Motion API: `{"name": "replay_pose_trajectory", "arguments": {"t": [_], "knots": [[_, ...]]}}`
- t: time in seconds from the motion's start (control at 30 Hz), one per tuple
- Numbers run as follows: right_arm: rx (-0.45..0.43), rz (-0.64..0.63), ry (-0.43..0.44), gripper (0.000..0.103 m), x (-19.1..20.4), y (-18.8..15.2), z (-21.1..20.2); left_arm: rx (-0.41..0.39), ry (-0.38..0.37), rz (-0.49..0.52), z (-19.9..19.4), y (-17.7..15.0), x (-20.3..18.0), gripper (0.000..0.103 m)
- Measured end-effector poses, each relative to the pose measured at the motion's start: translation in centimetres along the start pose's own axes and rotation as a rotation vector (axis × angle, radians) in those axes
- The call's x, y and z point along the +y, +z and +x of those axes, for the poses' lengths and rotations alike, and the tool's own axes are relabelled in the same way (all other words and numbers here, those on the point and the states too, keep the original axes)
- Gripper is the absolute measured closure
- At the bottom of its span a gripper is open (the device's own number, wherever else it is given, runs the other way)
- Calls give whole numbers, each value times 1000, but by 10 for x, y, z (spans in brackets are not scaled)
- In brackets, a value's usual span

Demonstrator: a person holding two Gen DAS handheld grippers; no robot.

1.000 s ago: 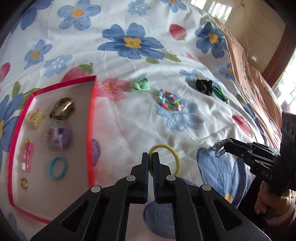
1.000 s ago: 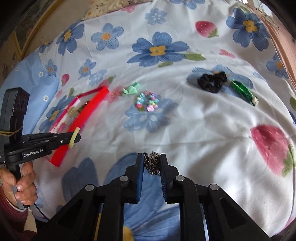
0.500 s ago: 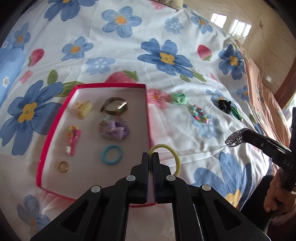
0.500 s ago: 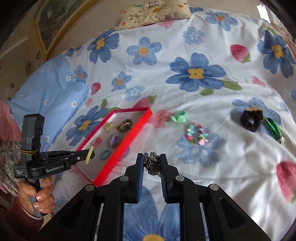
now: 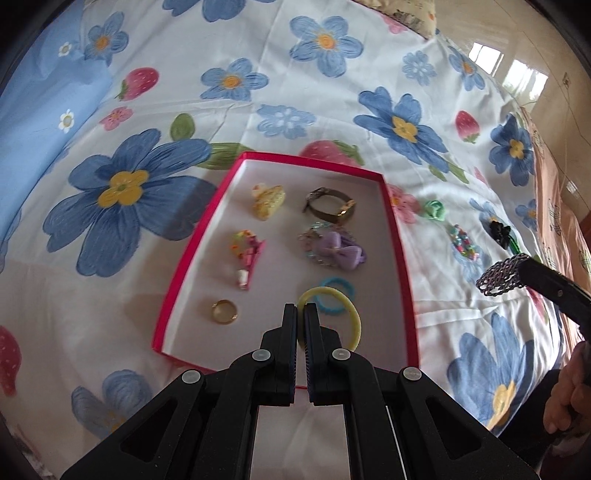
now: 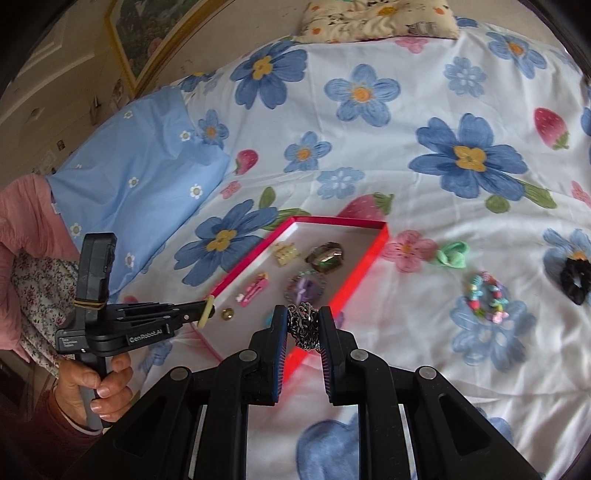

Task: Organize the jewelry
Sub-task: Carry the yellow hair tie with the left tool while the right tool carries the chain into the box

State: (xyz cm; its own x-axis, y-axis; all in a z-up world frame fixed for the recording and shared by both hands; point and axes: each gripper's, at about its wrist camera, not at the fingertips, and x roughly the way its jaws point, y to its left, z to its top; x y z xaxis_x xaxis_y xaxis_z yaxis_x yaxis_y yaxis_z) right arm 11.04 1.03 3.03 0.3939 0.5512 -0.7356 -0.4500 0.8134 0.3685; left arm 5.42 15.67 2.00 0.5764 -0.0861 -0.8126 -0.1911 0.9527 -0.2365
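A red-rimmed tray (image 5: 400, 258) (image 6: 354, 282) with a white floor lies on the flowered bedsheet. It holds a yellow clip (image 5: 269, 201), a watch (image 5: 330, 206), a purple bow tie (image 5: 334, 249), a pink hair clip (image 5: 247, 258), a gold ring (image 5: 224, 312) and a blue hair tie (image 5: 338, 286). My left gripper (image 5: 300, 308) (image 6: 207, 308) is shut on a yellow hair tie (image 5: 347, 310) above the tray's near end. My right gripper (image 6: 303, 314) is shut on a bunched dark metal chain (image 6: 303, 325) (image 5: 500, 277) over the tray's near right rim.
On the sheet right of the tray lie a green bow (image 6: 452, 254) (image 5: 434, 210), a coloured bead bracelet (image 6: 485, 295) (image 5: 463, 243) and a black scrunchie (image 6: 574, 280) (image 5: 498, 232). A blue pillow (image 6: 136, 177) lies at the left, a patterned pillow (image 6: 376, 18) at the far end.
Both grippers have swung left across the bed with their loads, from over bare sheet to over the tray. The tray is now centred in the left wrist view.
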Motion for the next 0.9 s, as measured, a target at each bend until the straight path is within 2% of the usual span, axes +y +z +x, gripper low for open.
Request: {"name": "replay_pose_trajectory", "arguments": {"t": [0.47, 0.9], "knots": [[68, -66, 104, 87, 46, 12, 56, 57, 37, -20, 32, 11, 24, 100], [217, -36, 113, 87, 31, -6, 121, 136, 85, -12, 82, 17, 30, 100]]}}
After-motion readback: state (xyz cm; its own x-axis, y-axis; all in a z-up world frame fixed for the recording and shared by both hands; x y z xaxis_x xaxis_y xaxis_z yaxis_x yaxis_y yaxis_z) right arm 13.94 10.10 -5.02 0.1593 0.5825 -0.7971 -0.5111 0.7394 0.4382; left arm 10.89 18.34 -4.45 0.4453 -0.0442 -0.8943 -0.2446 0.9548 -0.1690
